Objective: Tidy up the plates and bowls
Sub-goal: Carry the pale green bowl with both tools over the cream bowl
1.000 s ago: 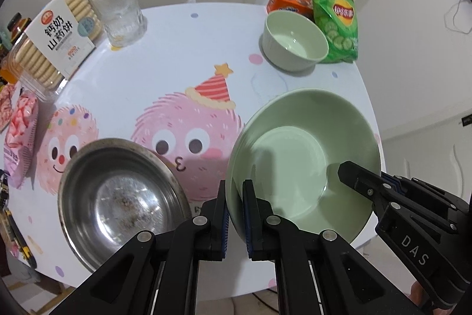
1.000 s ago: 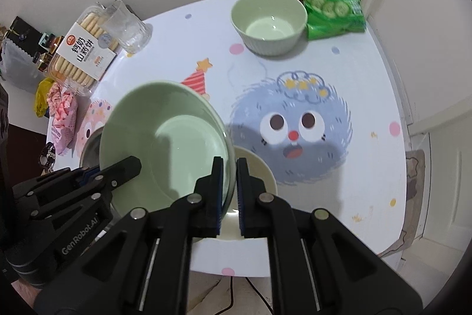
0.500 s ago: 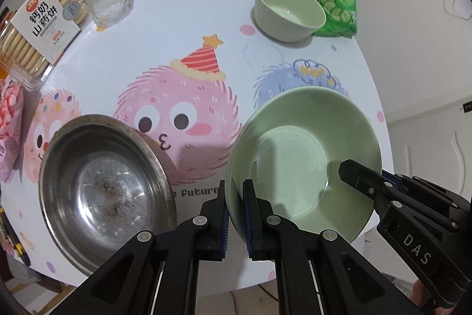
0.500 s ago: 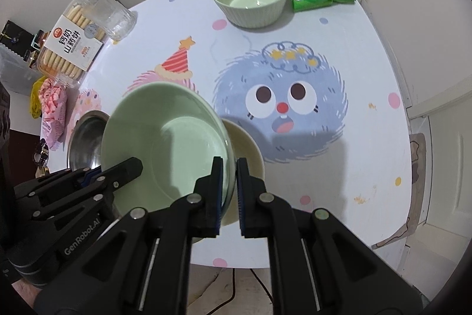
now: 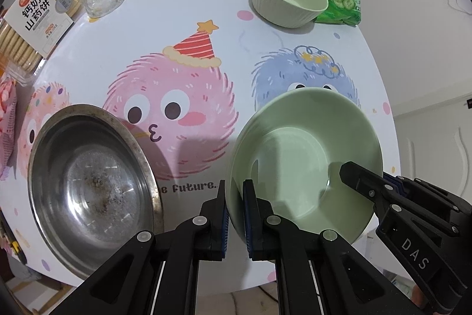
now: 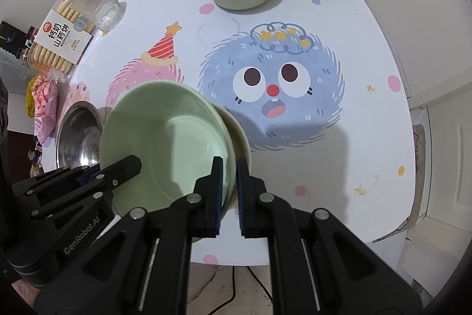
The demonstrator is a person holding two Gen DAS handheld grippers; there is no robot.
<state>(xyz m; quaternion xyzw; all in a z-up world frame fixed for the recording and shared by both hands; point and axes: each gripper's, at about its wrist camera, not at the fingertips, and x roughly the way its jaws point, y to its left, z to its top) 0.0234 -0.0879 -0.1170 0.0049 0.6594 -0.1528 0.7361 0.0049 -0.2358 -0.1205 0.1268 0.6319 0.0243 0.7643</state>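
Left wrist: glossy round green plate (image 5: 306, 149), dull steel bowl (image 5: 88, 182)

The green plate (image 5: 306, 155) I hold hides most of the blue monster print in the left wrist view; only its crown and the tops of its eyes show above the rim. My fingers (image 5: 219, 211) cover the plate's lower left rim there. In the right wrist view the plate covers most of a cream dish (image 6: 240, 135) beneath it, so I cannot tell whether the two touch. The steel bowl (image 6: 78, 135) at middle left is half hidden behind the plate. The biscuit pack (image 5: 32, 16) runs off the upper left edge, and its small print is unreadable. The worktop (image 6: 348, 167) has its near edge hidden behind my fingers.
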